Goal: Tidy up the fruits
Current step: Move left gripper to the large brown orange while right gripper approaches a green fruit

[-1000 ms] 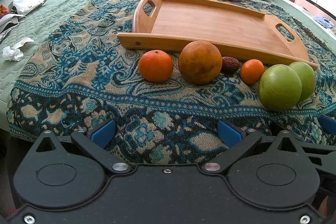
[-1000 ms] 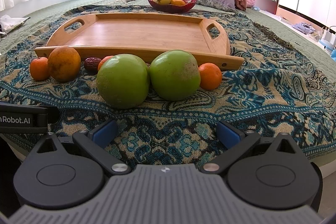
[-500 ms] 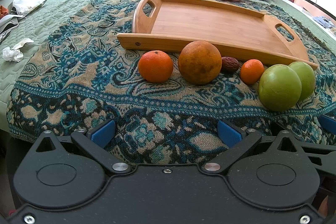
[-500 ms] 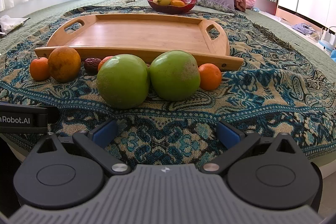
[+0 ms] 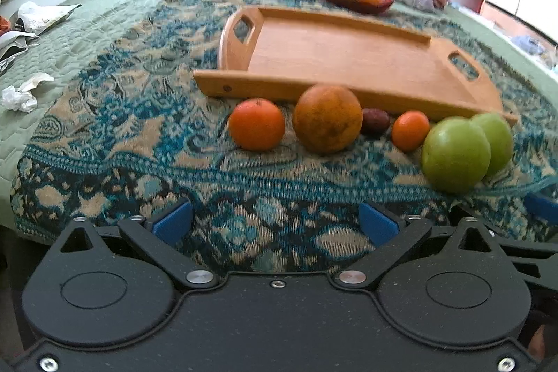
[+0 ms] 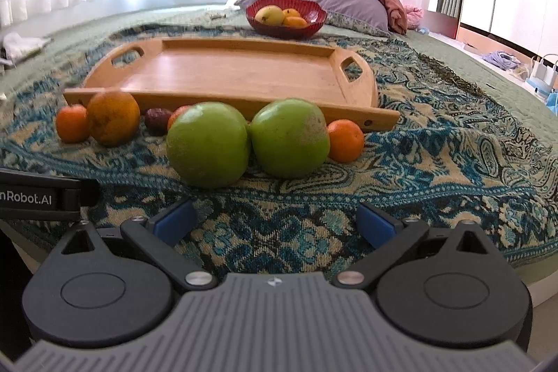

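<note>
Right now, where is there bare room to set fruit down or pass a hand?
The tray floor is bare, rim to rim. The blanket right of the tray and between the fruit row and both grippers is also free. Crowded: the strip along the tray's near rim, where the apples touch.

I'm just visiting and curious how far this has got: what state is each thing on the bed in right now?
Wooden tray: empty, flat on the patterned blanket.
Red bowl: holds yellow and orange fruit.
Two green apples: on the blanket, side by side before the tray.
Big orange: on the blanket, untouched.
Left gripper: open, nothing between its fingers, jaws just closing slightly.
Right gripper: open, holding nothing.
</note>
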`<state>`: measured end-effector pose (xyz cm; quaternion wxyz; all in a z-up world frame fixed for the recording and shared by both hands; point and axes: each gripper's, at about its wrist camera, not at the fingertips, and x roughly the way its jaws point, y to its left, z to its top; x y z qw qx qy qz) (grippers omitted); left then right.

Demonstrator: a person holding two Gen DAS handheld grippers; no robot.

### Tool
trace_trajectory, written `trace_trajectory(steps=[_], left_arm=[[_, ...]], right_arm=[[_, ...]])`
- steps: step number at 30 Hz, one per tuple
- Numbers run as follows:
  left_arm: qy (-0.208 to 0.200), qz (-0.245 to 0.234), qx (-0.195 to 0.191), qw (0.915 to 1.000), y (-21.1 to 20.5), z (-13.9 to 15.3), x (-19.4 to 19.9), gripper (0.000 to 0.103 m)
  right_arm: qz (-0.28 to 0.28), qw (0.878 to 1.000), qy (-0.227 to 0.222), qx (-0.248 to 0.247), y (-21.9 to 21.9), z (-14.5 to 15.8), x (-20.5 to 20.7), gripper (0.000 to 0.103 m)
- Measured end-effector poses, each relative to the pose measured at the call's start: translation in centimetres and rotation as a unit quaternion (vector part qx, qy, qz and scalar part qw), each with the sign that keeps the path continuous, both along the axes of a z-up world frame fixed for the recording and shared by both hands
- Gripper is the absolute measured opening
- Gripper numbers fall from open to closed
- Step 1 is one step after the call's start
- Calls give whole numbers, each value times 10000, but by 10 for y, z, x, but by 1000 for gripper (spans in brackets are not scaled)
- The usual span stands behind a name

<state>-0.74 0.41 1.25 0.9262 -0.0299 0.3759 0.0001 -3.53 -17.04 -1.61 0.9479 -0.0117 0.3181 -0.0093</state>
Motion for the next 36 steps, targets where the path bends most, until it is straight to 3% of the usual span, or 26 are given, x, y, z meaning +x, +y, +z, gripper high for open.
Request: trace_trajectory(steps=[5, 9, 14, 19, 25, 30, 36], left_arm=[[-258, -193, -74, 9995, 2, 9, 1, 78], [-536, -215, -189, 9982, 2, 18, 0, 58], [-766, -368, -306, 9959, 0, 28, 8, 56], [-879, -551, -166, 9945, -6, 28, 17, 40], [-825, -727, -253, 9936, -8, 21, 26, 40], [-873, -774, -281, 9928, -10, 14, 33, 40], [-1032, -859, -21, 9909, -18, 9, 38, 40]], right_arm=[[38, 9982, -289, 522, -11, 6, -5, 103], [211, 9962, -627, 572, -6, 14, -7, 99], [326, 9944, -907, 430, 4, 16, -6, 86], [472, 9941, -958, 182, 16, 13, -3, 78], [579, 9927, -976, -415, 31, 3, 2, 76], [687, 9894, -1112, -626, 39, -2, 1, 72], [797, 9852, -1224, -894, 48, -9, -2, 59]])
